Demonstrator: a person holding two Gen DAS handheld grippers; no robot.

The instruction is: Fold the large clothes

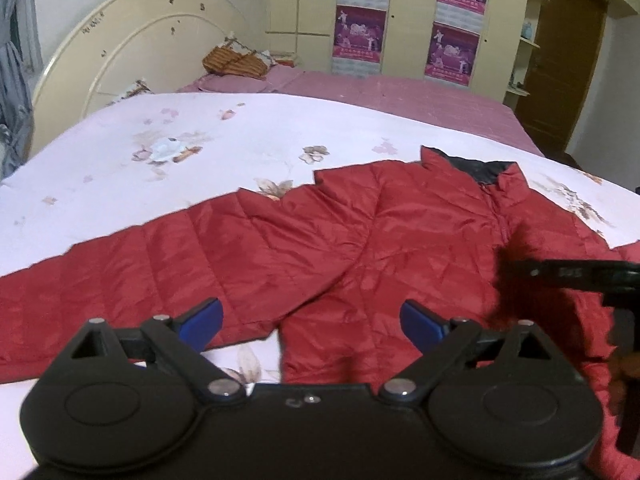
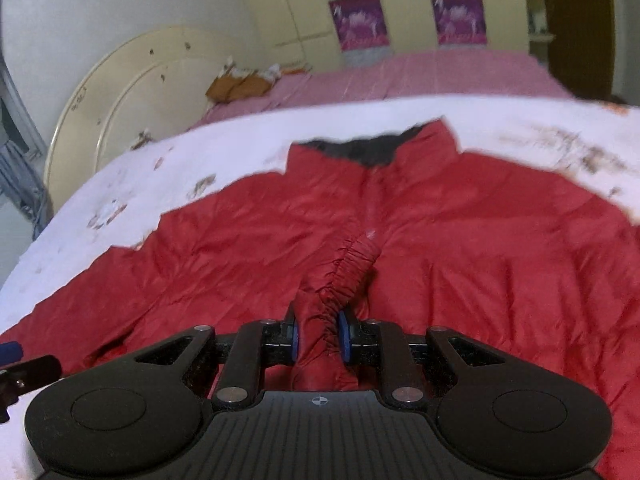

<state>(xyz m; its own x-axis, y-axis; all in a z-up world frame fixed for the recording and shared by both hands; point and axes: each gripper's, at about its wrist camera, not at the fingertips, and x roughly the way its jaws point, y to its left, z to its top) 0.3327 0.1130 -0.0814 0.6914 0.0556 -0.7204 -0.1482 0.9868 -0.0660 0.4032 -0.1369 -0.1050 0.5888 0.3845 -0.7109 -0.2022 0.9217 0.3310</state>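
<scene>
The jacket [image 1: 360, 240] is lying front-up on the flowered quilt [image 1: 200, 152], red and quilted, its dark-lined collar [image 1: 480, 170] pointing toward the far side of the bed; one sleeve [image 1: 120, 272] is stretching out flat to the left in the left wrist view, and the zip is running down the middle of the chest. The right gripper [image 2: 319, 340] is sitting low over the chest with the gathered, elastic cuff [image 2: 348, 272] of the other sleeve between its blue pads [image 2: 344, 340]; the jaws are standing narrow, both pads touching the bunched red cloth, so it is holding the cuff above the zip line. The left gripper [image 1: 311, 322] is hovering over the spot where the flat sleeve meets the body; its jaws are gaping wide, with nothing caught between them. Beyond the quilt a pink sheet [image 1: 400, 92] is covering the rest of the bed; a cream headboard [image 1: 132, 48] is curving up at the left; posters [image 1: 360, 32] are hanging on the cupboard doors behind.
</scene>
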